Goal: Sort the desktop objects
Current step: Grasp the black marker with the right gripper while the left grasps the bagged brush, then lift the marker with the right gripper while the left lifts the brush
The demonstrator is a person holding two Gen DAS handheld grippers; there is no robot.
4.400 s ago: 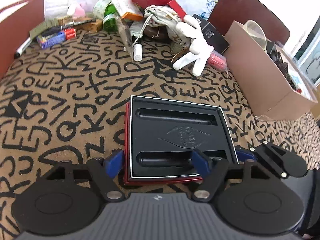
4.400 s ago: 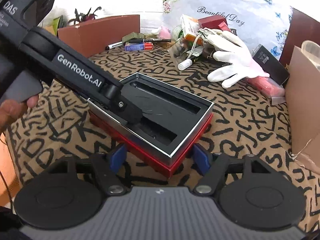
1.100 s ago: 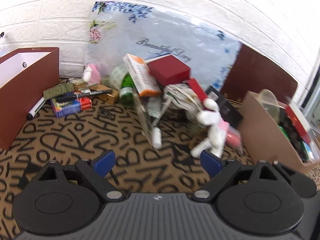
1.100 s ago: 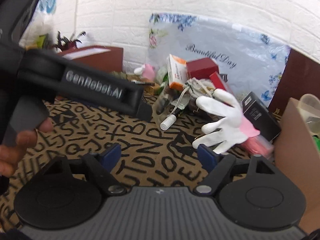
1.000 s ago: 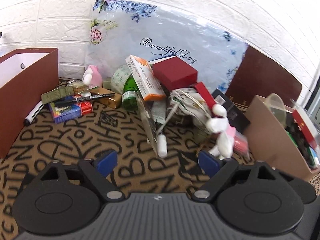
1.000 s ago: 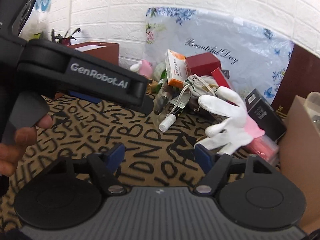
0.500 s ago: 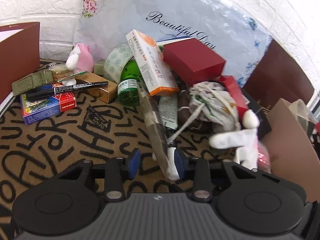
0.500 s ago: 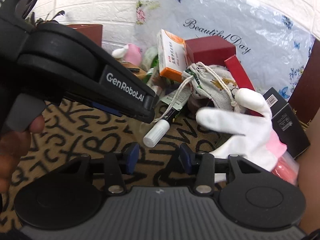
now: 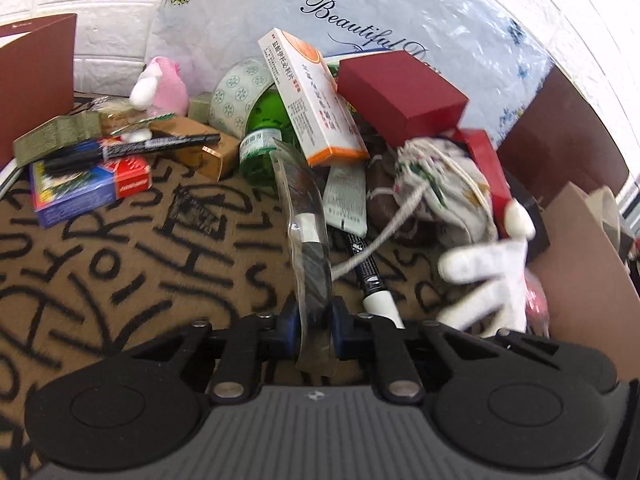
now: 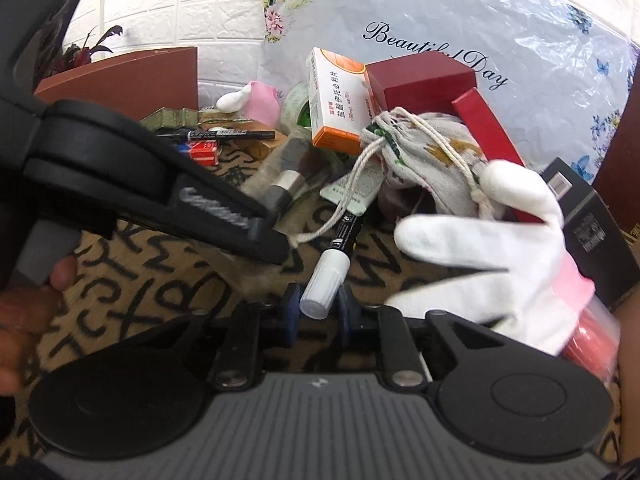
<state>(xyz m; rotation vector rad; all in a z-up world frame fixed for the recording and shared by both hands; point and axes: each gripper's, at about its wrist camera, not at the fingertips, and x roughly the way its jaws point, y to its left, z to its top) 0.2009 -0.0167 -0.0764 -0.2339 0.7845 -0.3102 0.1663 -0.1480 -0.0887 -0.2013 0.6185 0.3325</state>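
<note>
A heap of small items lies at the back of the letter-print table. My left gripper (image 9: 313, 326) is shut on the near end of a clear plastic sleeve holding a makeup brush (image 9: 308, 216). My right gripper (image 10: 317, 312) is shut on the white cap of a black marker (image 10: 336, 256) that points into the heap. The left gripper's body (image 10: 160, 184) crosses the left of the right wrist view. A white glove (image 10: 488, 248) lies just right of the marker.
The heap holds an orange-and-white medicine box (image 9: 312, 96), a dark red box (image 9: 400, 96), a green bottle (image 9: 260, 144), a drawstring pouch (image 9: 440, 176) and a blue-red box (image 9: 84, 188). A brown bin (image 9: 36, 76) stands left, a cardboard box (image 9: 588, 276) right.
Both grippers moved forward into the heap and closed from open: the left onto the brush sleeve, the right onto the marker's cap. The black tray box from earlier is out of view.
</note>
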